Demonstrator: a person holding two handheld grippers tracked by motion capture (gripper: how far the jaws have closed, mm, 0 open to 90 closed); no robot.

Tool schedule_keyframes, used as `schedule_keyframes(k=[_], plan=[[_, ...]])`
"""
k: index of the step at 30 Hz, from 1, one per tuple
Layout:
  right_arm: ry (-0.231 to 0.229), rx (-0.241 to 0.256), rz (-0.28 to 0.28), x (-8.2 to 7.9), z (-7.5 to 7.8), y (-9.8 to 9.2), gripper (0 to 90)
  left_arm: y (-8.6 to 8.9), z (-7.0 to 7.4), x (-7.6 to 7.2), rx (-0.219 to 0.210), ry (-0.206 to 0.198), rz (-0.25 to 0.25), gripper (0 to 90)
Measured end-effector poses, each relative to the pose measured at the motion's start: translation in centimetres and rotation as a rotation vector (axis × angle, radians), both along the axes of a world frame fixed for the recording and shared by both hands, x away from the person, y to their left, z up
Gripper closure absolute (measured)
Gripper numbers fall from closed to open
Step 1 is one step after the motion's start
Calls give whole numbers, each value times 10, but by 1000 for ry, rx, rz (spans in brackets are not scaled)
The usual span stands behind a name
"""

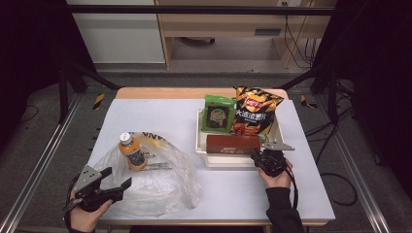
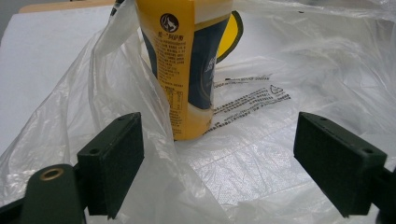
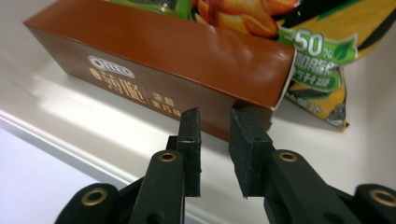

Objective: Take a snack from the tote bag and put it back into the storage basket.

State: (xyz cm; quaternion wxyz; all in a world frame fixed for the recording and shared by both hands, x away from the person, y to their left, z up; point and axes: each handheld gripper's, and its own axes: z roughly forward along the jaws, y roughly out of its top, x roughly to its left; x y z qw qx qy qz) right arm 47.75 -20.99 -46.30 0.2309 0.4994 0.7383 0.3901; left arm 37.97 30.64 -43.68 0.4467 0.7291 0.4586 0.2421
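Observation:
An orange juice bottle (image 1: 131, 151) with a white cap stands upright on a clear plastic bag (image 1: 160, 184) at the table's front left. My left gripper (image 1: 120, 175) is open at the bag's near left edge. In the left gripper view its jaws (image 2: 217, 119) stand wide apart over bag film (image 2: 261, 154), with the bottle (image 2: 187, 60) just ahead of them. A brown biscuit box (image 1: 233, 144) lies along the front of a white tray (image 1: 228, 161). My right gripper (image 1: 262, 154) is at the box's right end. Its jaws (image 3: 215, 114) are narrowly parted, empty, right before the box (image 3: 154, 60).
The tray also holds a green snack packet (image 1: 218, 114) and a yellow and black crisp bag (image 1: 255, 111) (image 3: 317, 60), both leaning behind the box. The white table top (image 1: 160, 116) is bare at back left. Dark frame posts and cables flank the table.

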Motion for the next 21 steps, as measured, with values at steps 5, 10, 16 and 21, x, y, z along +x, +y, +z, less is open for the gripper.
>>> schedule_keyframes(k=[5, 10, 16, 21], plan=[[-18, 4, 9, -4, 3, 2, 713, 0, 1, 0, -1, -5, 0, 157], [-60, 27, 20, -10, 13, 2, 684, 1, 1, 0, -4, -6, 2, 158], [-90, 24, -1, -11, 17, 1, 563, 0, 1, 0, -4, -7, 2, 158], [-106, -12, -56, -5, 9, -3, 432, 0, 1, 0, -3, -7, 3, 158]])
